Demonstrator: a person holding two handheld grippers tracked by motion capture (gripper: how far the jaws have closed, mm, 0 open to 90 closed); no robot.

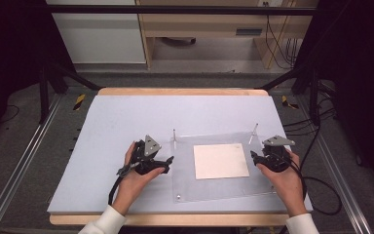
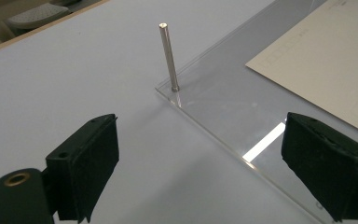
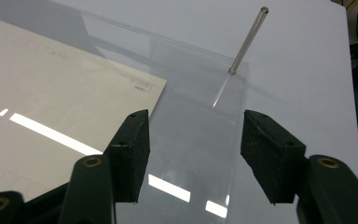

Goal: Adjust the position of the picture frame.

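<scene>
On the grey tabletop (image 1: 126, 122), a clear acrylic plate (image 1: 185, 170) lies flat, slightly right of centre. A cream sheet of paper (image 1: 221, 161) rests on the plate, covering its middle. Two thin metal pins stand upright at the plate's far corners: the left pin (image 1: 174, 134) and the right pin (image 1: 255, 130).

The left tongs (image 1: 168, 163) sit at the plate's left edge, held by the person's left hand (image 1: 135, 178). In the left gripper view, the jaws stand wide apart, one over the bare tabletop and one over the plate, straddling the plate's edge (image 2: 214, 135). Nothing is gripped between them. The left pin (image 2: 169, 56) rises ahead of the jaws, well apart from them.

The right tongs (image 1: 254, 157) sit at the plate's right edge, held by the right hand (image 1: 285, 178). In the right gripper view, the jaws stand moderately open over the plate (image 3: 200, 130), empty. The paper's corner (image 3: 156, 86) lies just beside the left jaw. The right pin (image 3: 247, 39) stands beyond the jaws, not touching them.
</scene>
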